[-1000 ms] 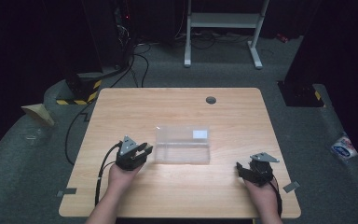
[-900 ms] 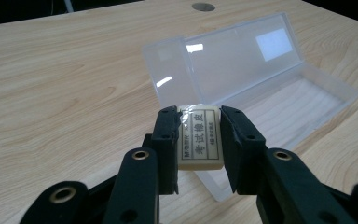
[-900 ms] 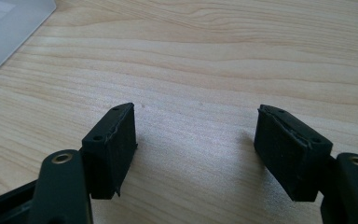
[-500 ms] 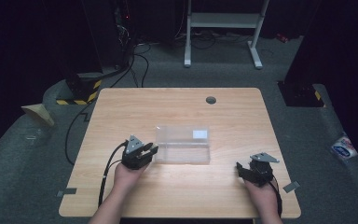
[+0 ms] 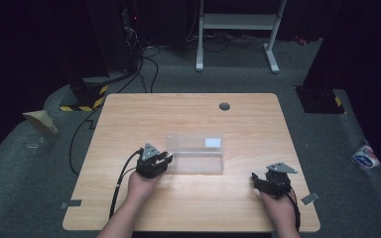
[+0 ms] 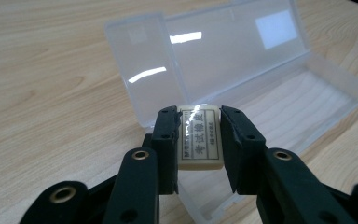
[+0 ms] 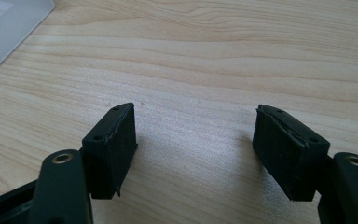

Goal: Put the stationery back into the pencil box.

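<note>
1. Writing: the eraser [image 6: 200, 136] carries a clear-wrapped label with a column of dark characters in a ruled frame and small Latin letters down its left edge; both are too fine to read with confidence.
2. The clear plastic case [image 5: 196, 154] lies open near the middle of the wooden table [image 5: 188, 114]. A white rectangular sticker [image 5: 213, 143] sits on the lid near its right end; no print can be made out on it.
3. Left gripper [image 5: 164, 157]: jaws clamped on the eraser, one pad on each long side. In the left gripper view the eraser hangs over the near end of the case's tray, just in front of the raised lid. Whether it touches the tray floor cannot be told.
4. Right gripper [image 5: 256, 179]: jaws spread wide with nothing between them, bare tabletop beneath. It sits at the table's near right, well apart from the case.
5. Versus a second ago: the left gripper has moved rightward up to the case's left end. The right gripper has stayed put, and the case has not shifted.
</note>
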A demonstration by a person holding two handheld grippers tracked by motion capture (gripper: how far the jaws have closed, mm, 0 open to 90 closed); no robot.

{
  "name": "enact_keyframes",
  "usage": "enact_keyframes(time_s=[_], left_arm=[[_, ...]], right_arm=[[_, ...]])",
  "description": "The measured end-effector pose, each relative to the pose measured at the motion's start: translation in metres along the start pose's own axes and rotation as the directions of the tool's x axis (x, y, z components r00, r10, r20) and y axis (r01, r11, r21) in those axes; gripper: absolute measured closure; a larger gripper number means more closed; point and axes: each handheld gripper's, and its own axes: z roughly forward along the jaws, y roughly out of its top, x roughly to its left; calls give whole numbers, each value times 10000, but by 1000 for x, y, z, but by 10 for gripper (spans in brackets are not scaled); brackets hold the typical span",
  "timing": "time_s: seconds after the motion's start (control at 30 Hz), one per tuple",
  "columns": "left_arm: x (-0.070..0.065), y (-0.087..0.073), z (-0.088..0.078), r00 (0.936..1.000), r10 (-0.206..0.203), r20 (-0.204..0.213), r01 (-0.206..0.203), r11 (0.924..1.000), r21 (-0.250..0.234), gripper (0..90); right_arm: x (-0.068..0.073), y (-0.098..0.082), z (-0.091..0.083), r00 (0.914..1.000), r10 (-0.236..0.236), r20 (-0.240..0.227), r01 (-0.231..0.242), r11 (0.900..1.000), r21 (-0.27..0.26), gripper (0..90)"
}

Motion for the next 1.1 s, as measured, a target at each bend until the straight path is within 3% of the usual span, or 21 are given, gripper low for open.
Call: enact_keyframes(time_s=[0.67,1.1], left_arm=[[-8,-3,12,9990,115,-428,-100,9994,340,680],[-9,-3,13,9989,80,-459,-60,9990,442,680]], right_arm=[[0,0,0,10000,1,5,-1,10000,-1,299],[0,0,0,10000,11,6,-11,10000,18,301]])
